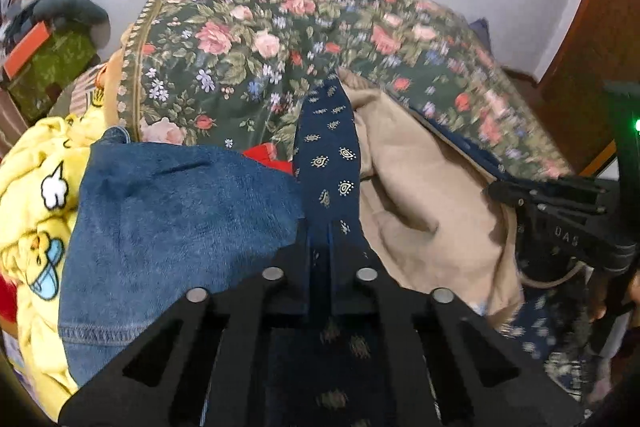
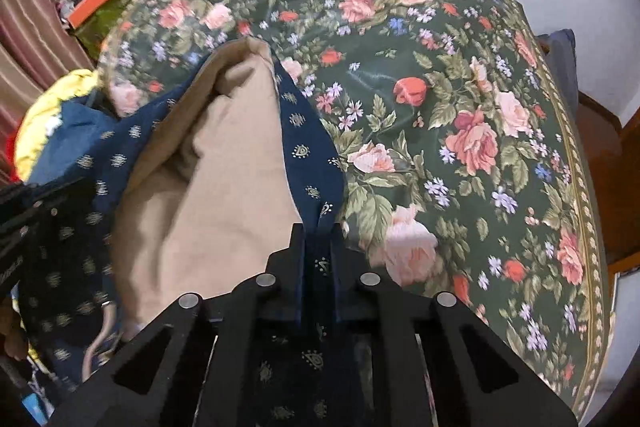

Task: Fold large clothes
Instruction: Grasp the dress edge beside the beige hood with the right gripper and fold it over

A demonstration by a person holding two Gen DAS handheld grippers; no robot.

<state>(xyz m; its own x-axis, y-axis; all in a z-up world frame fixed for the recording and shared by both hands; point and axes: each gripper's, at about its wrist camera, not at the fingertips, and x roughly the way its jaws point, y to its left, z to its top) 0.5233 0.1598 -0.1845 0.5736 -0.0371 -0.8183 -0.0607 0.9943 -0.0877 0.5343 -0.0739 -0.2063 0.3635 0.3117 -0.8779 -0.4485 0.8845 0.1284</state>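
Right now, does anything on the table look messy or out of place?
Yes. A heap of unfolded clothes, a denim piece and a yellow printed garment, crowds the left edge of the floral tablecloth.

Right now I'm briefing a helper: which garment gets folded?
Start at the green rose-print bedspread. On its near left side lies a navy garment with small gold motifs and tan lining. Neighbouring blue denim is plain.

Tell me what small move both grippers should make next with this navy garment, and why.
Probably lift both together and draw them apart. The left gripper and right gripper each pinch an edge of the navy garment, which lies bunched with its tan lining showing on the floral cloth.
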